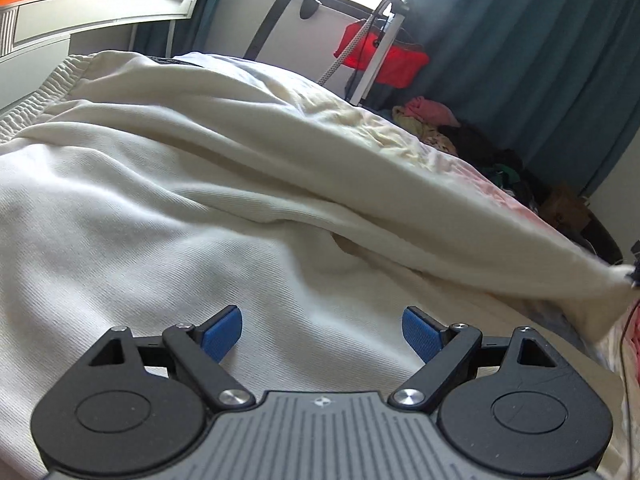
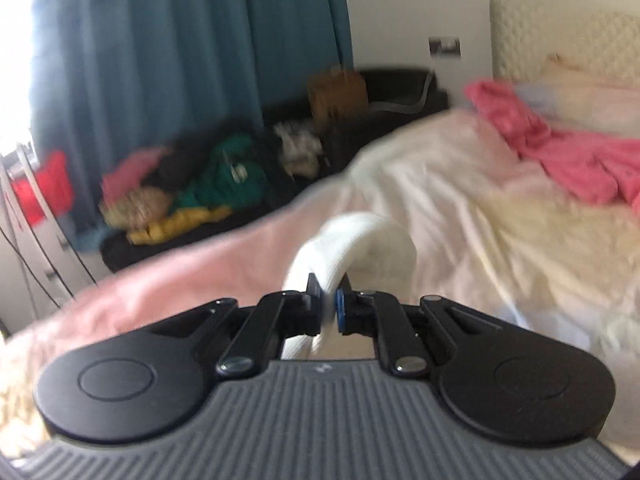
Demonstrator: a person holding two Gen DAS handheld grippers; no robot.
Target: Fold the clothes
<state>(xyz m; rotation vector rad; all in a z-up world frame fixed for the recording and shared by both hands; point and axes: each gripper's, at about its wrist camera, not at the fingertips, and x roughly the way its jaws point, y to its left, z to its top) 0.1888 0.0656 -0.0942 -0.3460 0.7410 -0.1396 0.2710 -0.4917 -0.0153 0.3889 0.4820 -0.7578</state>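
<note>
A: Nearest first. The left gripper [image 1: 322, 334] stands wide, blue pads apart with nothing between them, just above the cream garment [image 1: 168, 216] spread on the bed.

B: And the right gripper [image 2: 329, 307]?

A: Clamped narrow on a fold of that same cream cloth, which loops up over the pads. The right wrist view is blurred, so I cannot tell what part of the garment it is.

B: In the left view a stretch of it is lifted and pulled taut toward the right edge, where the frame cuts off whatever grips its tip.

A: Under it lies a pale pink sheet [image 2: 192, 272]. A pink garment [image 2: 568, 160] lies further up the bed, near the quilted headboard [image 2: 560, 36].

B: Beyond the bed, a heap of clothes [image 2: 208, 192] along the floor, smeared, pieces hard to separate.

A: Behind it teal curtains [image 2: 180, 48]. In the left view, a red bag [image 1: 384, 56] hangs on a stand, with a white dressing table [image 1: 96, 12] at far left, its top cluttered with bottles.
</note>
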